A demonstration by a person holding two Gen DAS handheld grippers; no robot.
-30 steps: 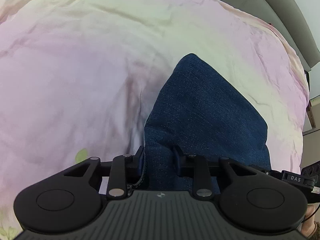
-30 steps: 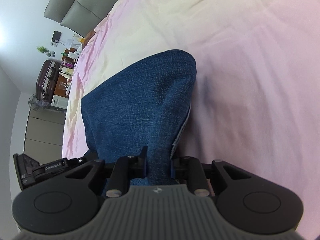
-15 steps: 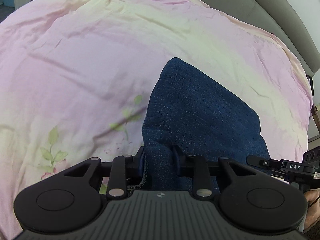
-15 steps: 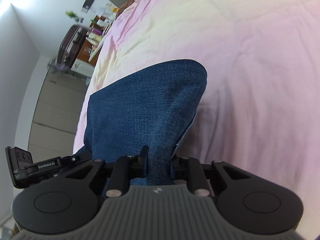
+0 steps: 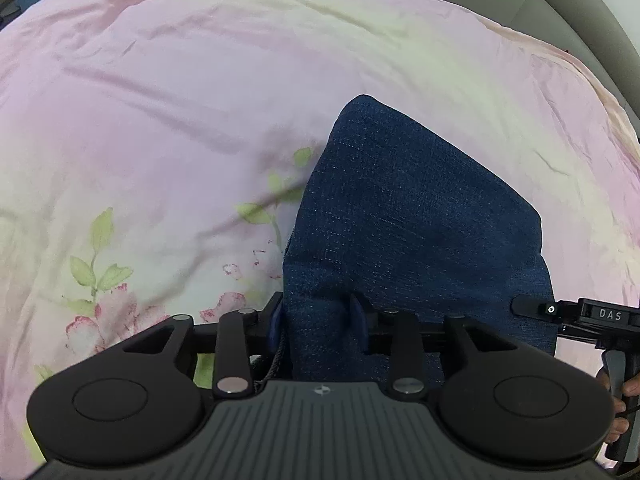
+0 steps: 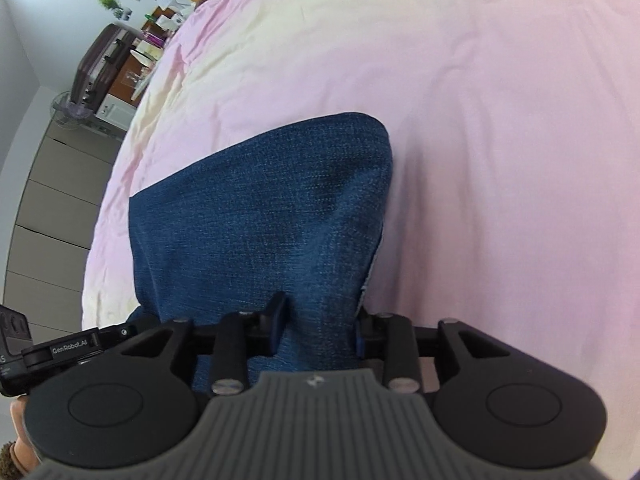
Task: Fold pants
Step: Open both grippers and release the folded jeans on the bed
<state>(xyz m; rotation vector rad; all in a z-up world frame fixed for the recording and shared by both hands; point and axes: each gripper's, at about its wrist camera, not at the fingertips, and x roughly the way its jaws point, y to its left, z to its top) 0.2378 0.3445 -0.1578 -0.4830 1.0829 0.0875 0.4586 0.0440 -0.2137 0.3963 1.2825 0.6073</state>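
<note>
The dark blue denim pants [image 5: 416, 216] hang folded over in front of both cameras, above the pink bedspread [image 5: 160, 120]. My left gripper [image 5: 320, 316] is shut on the near edge of the pants. My right gripper [image 6: 320, 320] is shut on the same near edge of the pants [image 6: 272, 208], further along. The pants' far fold droops toward the bedspread [image 6: 500, 140]; whether it touches is unclear. The right gripper's body [image 5: 584, 316] shows at the right edge of the left wrist view.
The bedspread has a flower print [image 5: 104, 312] near the left gripper. A grey headboard [image 5: 580, 12] runs along the bed's far side. Beyond the bed stand a dark suitcase [image 6: 104, 64], a cluttered desk [image 6: 160, 28] and grey cabinets [image 6: 52, 200].
Both grippers have carried the pants back across the bed; the flower print has come into the left wrist view. Both grips are unchanged.
</note>
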